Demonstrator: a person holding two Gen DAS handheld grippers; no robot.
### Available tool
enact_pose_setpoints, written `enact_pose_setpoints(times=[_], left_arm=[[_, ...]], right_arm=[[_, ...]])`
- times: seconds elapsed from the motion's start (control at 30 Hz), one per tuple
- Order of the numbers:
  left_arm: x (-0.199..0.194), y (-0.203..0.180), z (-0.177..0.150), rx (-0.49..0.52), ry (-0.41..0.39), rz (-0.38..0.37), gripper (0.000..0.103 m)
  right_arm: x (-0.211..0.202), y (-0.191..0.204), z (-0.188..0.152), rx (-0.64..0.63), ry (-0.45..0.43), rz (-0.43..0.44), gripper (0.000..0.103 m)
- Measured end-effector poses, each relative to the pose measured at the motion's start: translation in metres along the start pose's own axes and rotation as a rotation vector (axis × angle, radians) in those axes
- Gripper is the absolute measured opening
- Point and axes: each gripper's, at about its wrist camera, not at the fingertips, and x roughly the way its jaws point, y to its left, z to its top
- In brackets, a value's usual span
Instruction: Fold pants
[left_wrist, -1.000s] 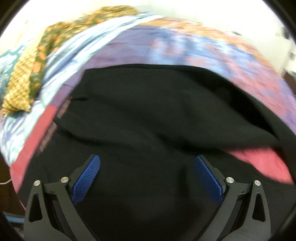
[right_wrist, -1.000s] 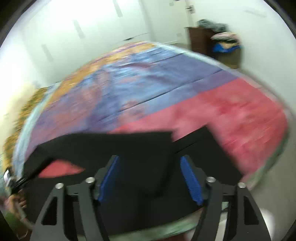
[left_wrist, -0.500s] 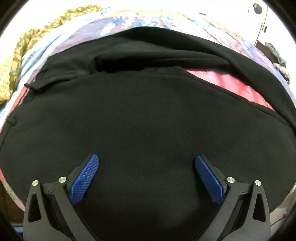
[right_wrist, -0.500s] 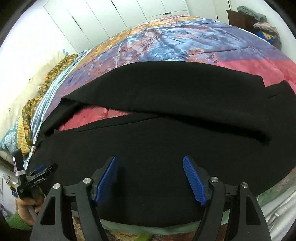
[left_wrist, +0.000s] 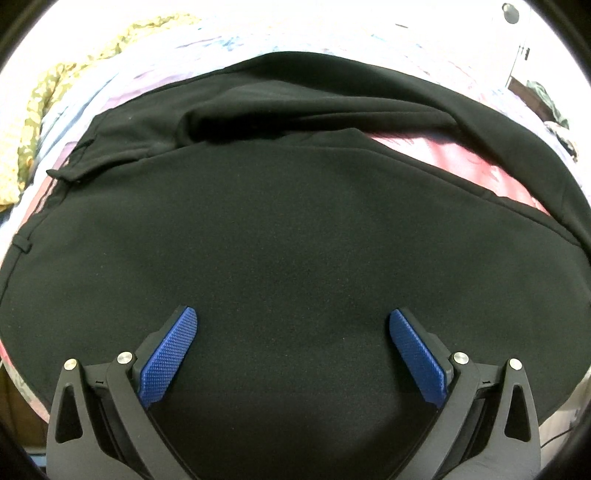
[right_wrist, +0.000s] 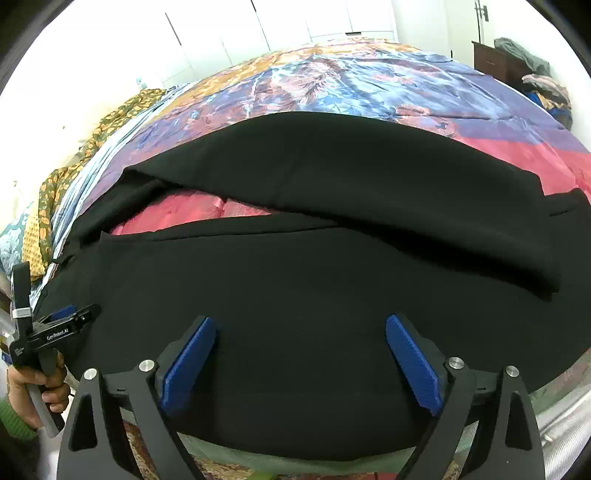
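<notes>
Black pants (left_wrist: 295, 229) lie spread on the bed, the near part flat, one leg (right_wrist: 369, 184) angled across behind it with a wedge of red bedspread between. My left gripper (left_wrist: 293, 321) hovers over the flat cloth, jaws wide, blue pads (left_wrist: 170, 354) bare. My right gripper (right_wrist: 301, 328) hangs over the near edge of the pants (right_wrist: 295, 280); its jaws are opening and nothing is pinched between them. The left gripper (right_wrist: 70, 315) also shows at the left edge of the right wrist view, held by a hand (right_wrist: 26, 391).
A patchwork bedspread (right_wrist: 351, 88) in purple, blue, orange and red covers the bed. Yellow-green patterned cloth (right_wrist: 74, 162) lies along the left side. A dark cabinet (right_wrist: 495, 59) with piled clothes stands at the far right. White wardrobe doors (right_wrist: 295, 22) are behind.
Both grippers have come down and nearer the pants, which now lie flat on the bed. The right gripper's jaws have spread wider and no longer hold cloth. The left's stay wide.
</notes>
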Motion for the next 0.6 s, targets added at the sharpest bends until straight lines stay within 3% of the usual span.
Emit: enact_pose_setpoints(times=[0.6], left_arm=[[0.0006,0.0004,0.0004,0.003,0.003,0.001,0.102]], right_arm=[[0.0029,0.0096,-0.0044,-0.045,-0.004,-0.027,0.103]])
